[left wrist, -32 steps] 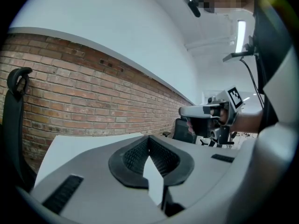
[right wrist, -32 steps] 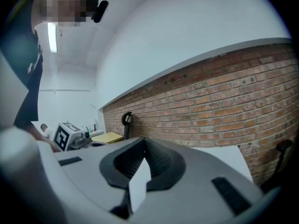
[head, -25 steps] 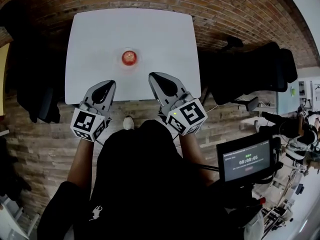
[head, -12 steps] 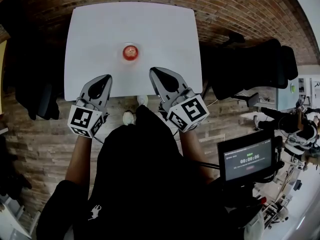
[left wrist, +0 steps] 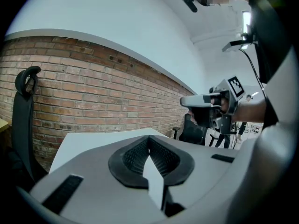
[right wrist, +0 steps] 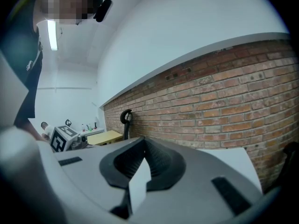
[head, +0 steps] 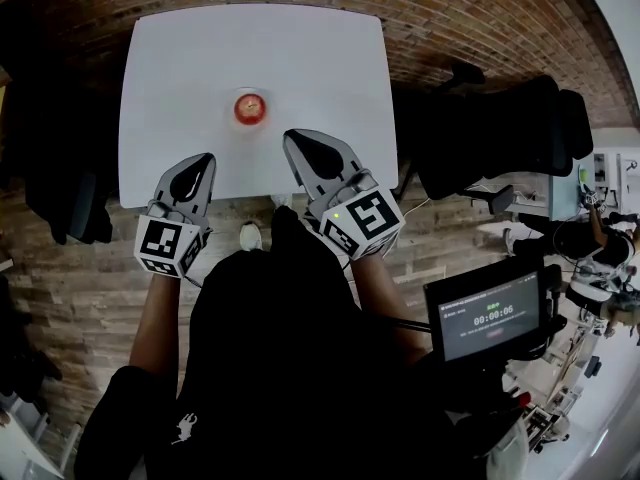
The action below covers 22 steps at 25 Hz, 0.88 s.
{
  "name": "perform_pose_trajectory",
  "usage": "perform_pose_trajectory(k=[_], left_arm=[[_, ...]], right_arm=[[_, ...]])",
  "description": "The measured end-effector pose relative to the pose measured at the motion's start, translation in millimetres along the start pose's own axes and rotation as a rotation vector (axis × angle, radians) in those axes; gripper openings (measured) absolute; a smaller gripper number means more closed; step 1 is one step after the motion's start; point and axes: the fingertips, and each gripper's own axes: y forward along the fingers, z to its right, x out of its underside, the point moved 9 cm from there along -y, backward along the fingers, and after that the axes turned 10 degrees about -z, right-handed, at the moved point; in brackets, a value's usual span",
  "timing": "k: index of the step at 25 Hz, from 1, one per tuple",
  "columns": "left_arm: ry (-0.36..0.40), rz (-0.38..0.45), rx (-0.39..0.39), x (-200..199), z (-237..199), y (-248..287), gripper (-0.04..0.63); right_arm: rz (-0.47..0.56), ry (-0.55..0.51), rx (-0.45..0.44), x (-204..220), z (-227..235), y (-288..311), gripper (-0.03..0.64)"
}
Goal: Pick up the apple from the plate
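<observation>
**Head view.** A white table is seen from above on a brick floor. The apple is set on a small plate near the middle of the table's near half. The left gripper and the right gripper are held over the table's near edge, tips pointed toward the far side. The apple is placed ahead of both tips and between their lines. It is near the right tip, a little to that tip's left, and farther from the left tip. It is touched by neither gripper. A marker cube is carried at the rear of the left gripper and another at the rear of the right. A screen is seen at lower right.

**Left gripper view.** The two jaws are pressed together, and nothing is held between them. The table top is seen beyond them at left, backed by a brick wall. A chair is seen at far left. The right gripper is seen at right, level with the wall's base.

**Right gripper view.** The jaws are likewise closed tip to tip and nothing is pinched. The left gripper's cube is seen at far left, with a yellow desk behind it.
</observation>
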Motion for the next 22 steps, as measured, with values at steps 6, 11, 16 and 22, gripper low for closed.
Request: perform_pose_trajectory(k=[6, 11, 16, 22], left_arm=[[-0.018, -0.019, -0.025, -4, -6, 33, 0.006], [-0.035, -0.029, -0.069, -10, -15, 65, 0.006], [-0.04, -0.063, -0.115, -6, -23, 79, 0.006], [-0.048, -0.091, -0.12, 5, -20, 101, 0.006]], right_arm=[[-0.013, -0.031, -0.027, 5, 34, 18, 0.002], [-0.049, -0.066, -0.077, 11, 61, 37, 0.002], [-0.077, -0.089, -0.122, 17, 72, 56, 0.002], [-0.123, -0.096, -0.162, 25, 92, 69, 0.002]])
